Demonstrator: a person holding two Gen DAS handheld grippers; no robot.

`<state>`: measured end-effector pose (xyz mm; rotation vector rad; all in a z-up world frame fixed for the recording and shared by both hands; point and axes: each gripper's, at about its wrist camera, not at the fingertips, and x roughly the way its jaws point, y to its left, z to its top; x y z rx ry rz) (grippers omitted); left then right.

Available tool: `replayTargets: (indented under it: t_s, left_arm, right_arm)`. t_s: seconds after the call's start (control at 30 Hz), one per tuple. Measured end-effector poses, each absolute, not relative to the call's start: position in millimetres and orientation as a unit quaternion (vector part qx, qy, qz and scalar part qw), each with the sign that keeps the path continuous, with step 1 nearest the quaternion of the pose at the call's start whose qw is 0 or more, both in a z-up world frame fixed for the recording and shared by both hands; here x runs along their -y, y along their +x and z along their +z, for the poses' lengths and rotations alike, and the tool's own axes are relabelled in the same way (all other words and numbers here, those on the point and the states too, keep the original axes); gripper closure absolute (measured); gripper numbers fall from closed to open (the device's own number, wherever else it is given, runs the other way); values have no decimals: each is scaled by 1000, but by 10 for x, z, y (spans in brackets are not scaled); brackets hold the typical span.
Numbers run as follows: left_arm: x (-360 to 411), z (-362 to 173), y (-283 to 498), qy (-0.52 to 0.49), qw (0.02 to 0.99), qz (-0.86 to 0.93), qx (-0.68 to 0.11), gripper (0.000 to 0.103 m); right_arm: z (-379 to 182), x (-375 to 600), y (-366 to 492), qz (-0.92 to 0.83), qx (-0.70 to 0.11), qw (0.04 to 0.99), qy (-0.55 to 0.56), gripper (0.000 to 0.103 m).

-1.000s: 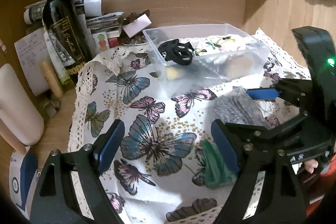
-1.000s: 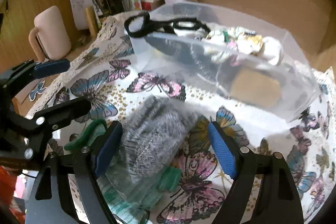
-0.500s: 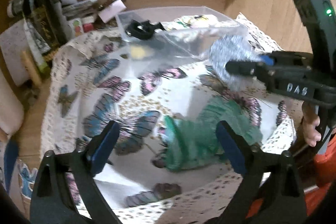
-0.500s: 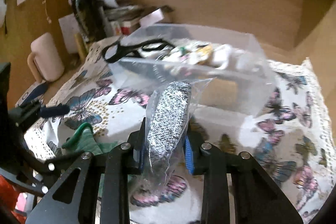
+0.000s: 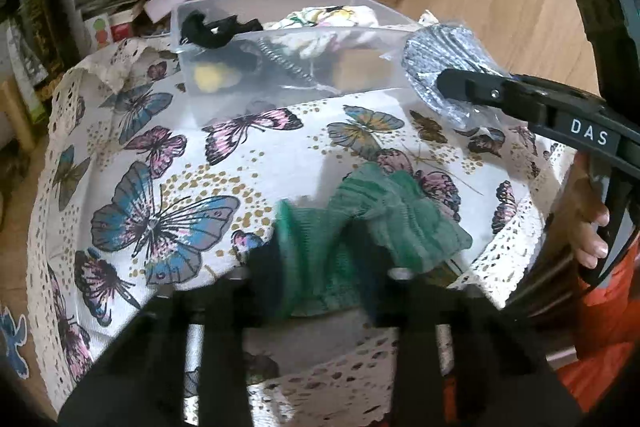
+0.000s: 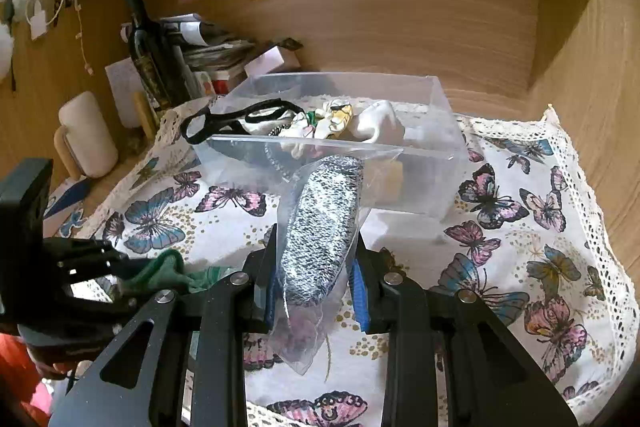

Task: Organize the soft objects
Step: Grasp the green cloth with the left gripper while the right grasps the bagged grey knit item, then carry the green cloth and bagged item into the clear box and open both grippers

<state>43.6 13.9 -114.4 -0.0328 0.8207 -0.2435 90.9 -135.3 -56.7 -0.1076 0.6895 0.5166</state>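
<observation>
The right gripper (image 6: 316, 287) has its jaws pinching a bagged grey sock (image 6: 324, 227), a black-and-white speckled roll in clear plastic, held up off the cloth (image 6: 520, 227) with its top end just in front of the near wall of the bin (image 6: 440, 115). From the left wrist view the same sock (image 5: 444, 63) sits at the bin's (image 5: 280, 3) right corner, clamped in the right gripper (image 5: 460, 83). The left gripper (image 5: 320, 267) is low over the cloth (image 5: 160, 155), its jaws closed in on a green sock (image 5: 380, 223) that lies crumpled near the cloth's front lace edge; the view is blurred, but the fabric bunches between them. The clear bin already holds pale patterned fabric (image 6: 340, 119), with a black loop (image 6: 224, 119) draped over its left rim. A dark bottle (image 6: 148, 59) and a white mug (image 6: 88, 135) stand on the desk left of the cloth.
</observation>
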Motion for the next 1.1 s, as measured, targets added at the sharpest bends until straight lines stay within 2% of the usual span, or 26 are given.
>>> replayTargets:
  t_s: [0.17, 0.7, 1.1]
  left_arm:
    - [-160, -1007, 423, -10, 921, -106, -376, 91]
    - [-432, -117, 557, -5, 972, -44, -229, 92]
    - [-483, -27, 1164, -17, 976, -1, -216, 92]
  right_arm:
    - [-481, 1379, 876, 244, -319, 914, -56, 77]
    - [-102, 1458, 1030, 235, -258, 936, -36, 77]
    - [163, 1305, 1402, 227, -228, 946, -36, 77]
